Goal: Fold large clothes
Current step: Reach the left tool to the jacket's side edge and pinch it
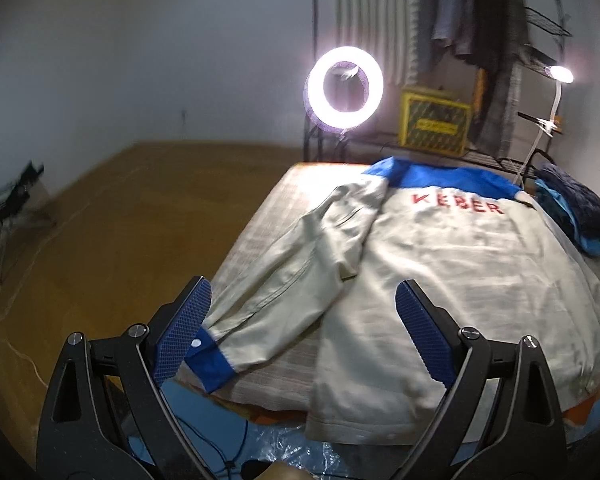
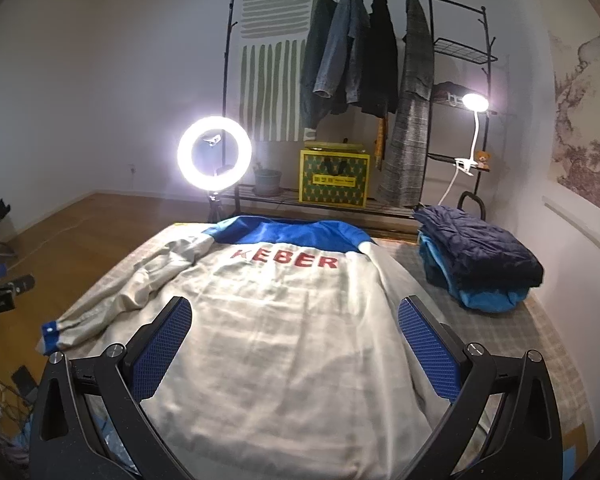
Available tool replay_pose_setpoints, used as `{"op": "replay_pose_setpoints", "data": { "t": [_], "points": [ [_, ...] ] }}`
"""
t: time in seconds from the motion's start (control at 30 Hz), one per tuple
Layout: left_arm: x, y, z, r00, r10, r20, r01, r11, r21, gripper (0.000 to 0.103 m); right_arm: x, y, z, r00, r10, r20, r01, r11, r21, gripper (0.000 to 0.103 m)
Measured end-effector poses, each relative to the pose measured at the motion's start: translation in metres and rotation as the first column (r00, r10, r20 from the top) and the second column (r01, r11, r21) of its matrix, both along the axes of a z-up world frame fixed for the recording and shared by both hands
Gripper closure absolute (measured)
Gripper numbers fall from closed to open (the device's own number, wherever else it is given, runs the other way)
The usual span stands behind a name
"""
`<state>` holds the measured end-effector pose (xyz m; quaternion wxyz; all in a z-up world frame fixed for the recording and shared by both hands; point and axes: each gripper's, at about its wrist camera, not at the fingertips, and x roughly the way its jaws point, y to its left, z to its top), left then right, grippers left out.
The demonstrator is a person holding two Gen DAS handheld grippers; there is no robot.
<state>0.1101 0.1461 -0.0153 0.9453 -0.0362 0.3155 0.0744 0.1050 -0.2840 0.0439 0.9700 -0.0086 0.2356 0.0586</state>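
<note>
While flat, jacket on table

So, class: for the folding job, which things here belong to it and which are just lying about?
Belongs: grey-and-blue jacket, left gripper, right gripper.
Lying about: folded clothes pile, ring light, yellow box, clothes rack, clip lamp.

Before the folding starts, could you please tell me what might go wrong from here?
1. The jacket's left sleeve lies out to the side, its blue cuff at the table edge; it could slide off when pulled.
2. The hem overhangs the near edge, so a fold may come out crooked.
3. The folded pile sits close by; a swung sleeve could knock it.
</note>
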Motion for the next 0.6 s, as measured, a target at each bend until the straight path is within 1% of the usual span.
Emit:
{"op": "replay_pose_setpoints", "data": {
  "t": [0.1, 0.17, 0.23, 0.3, 0.37, 0.43, 0.5, 0.6],
  "points": [
    [0.016, 0.023, -0.019, 0.998, 0.009, -0.066, -0.011, 0.999, -0.033, 0.007, 0.017, 0.008, -0.002, 1.000, 0.013, -0.010, -0.013, 1.000, 0.002, 0.000],
    [0.028, 0.038, -0.034, 0.994, 0.028, -0.108, -0.034, 0.998, -0.051, 0.007, 0.030, 0.015, -0.006, 1.000, 0.019, -0.011, -0.019, 1.000, -0.006, 0.000],
    [0.040, 0.055, -0.051, 0.987, 0.043, -0.155, -0.059, 0.993, -0.102, 0.007, 0.041, 0.019, -0.011, 1.000, 0.023, -0.013, -0.023, 1.000, -0.004, 0.000],
    [0.051, 0.071, -0.064, 0.979, 0.058, -0.197, -0.088, 0.985, -0.148, 0.007, 0.056, 0.022, -0.020, 1.000, 0.020, -0.018, -0.020, 1.000, -0.005, 0.000],
    [0.061, 0.082, -0.075, 0.973, 0.057, -0.222, -0.096, 0.981, -0.168, 0.007, 0.071, 0.025, -0.033, 0.999, 0.034, -0.028, -0.034, 0.999, -0.007, 0.000],
    [0.070, 0.093, -0.085, 0.968, 0.068, -0.243, -0.112, 0.979, -0.172, 0.007, 0.081, 0.026, -0.045, 0.996, 0.061, -0.061, -0.061, 0.998, -0.006, 0.000],
    [0.080, 0.111, -0.100, 0.956, 0.098, -0.278, -0.158, 0.966, -0.203, 0.007, 0.090, 0.024, -0.054, 0.990, 0.104, -0.100, -0.102, 0.995, 0.018, 0.000],
    [0.090, 0.134, -0.120, 0.938, 0.114, -0.327, -0.200, 0.949, -0.243, 0.007, 0.097, 0.020, -0.061, 0.982, 0.119, -0.145, -0.110, 0.992, 0.067, 0.000]
  ]
}}
